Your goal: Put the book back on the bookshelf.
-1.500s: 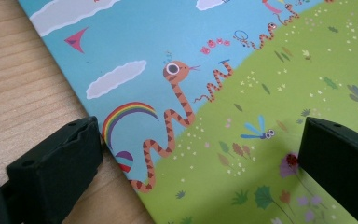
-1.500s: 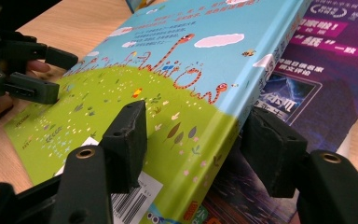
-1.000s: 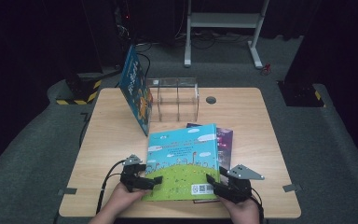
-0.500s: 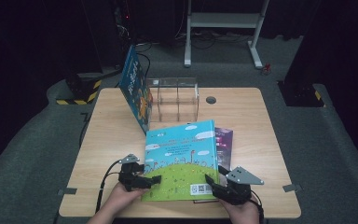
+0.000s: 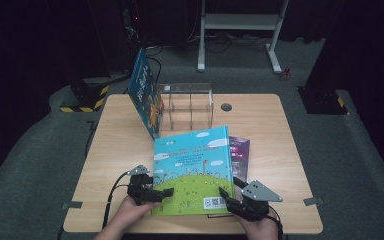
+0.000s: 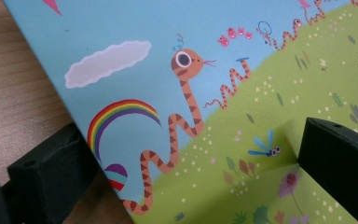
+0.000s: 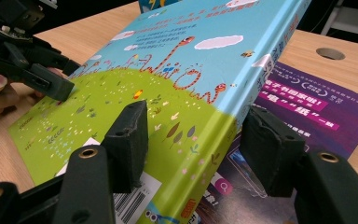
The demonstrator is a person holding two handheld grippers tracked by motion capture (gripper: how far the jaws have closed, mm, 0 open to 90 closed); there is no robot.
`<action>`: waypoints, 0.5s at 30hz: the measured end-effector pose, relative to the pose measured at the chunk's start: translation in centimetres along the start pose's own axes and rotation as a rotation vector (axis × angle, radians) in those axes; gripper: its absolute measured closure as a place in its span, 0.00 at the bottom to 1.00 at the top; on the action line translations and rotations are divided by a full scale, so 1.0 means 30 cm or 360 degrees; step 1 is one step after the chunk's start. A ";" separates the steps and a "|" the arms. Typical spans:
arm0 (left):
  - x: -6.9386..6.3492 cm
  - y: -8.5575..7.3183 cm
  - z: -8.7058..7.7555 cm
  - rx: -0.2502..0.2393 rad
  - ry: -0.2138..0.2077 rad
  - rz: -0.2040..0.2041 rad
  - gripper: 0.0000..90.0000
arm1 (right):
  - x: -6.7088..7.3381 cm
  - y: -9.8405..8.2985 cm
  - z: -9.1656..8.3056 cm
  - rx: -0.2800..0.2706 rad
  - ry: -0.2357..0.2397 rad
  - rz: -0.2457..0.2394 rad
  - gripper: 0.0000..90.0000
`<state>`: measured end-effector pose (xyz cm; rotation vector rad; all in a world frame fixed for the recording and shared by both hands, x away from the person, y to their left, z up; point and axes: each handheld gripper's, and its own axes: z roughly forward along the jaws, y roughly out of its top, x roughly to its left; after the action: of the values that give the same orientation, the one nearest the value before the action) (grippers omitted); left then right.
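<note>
The right gripper [image 5: 226, 196] has its two black jaws around the near corner of the big hard picture book with blue sky, green grass and orange snakes on its cover [image 5: 194, 167]. One jaw sits on top of the cover and one is under the spine side. There looks to be a small gap by the under jaw, so I cannot tell if it is squeezing hard. The left gripper [image 5: 166, 192] is at the other near edge of the book, with one jaw over the cover and one under it. It seems to hold the edge.

The book is tipped up a little at the front part of the wooden table [image 5: 280, 130]. Under it lies a flat purple book [image 5: 240, 150]. Farther back stands a clear plastic book rack [image 5: 187, 102], and a blue book [image 5: 145, 95] leans beside it.

I think the book is being lifted off the pile. Next, both grippers need to hold tight, stand the book up, and carry it to the rack.
</note>
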<state>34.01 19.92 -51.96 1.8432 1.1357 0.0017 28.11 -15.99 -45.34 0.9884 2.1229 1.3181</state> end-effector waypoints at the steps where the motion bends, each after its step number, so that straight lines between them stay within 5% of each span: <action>1: -0.002 0.001 -0.001 0.0001 0.0002 -0.0001 0.00 | 0.000 0.000 0.001 0.0000 0.0000 0.0001 0.47; 15: -0.033 0.017 -0.022 0.0001 0.0111 0.0090 0.02 | -0.007 -0.005 0.002 -0.0008 -0.0005 0.0061 0.50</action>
<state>33.51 19.64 -50.79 1.8883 1.1311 0.0991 28.23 -16.16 -45.50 1.0331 2.1073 1.3387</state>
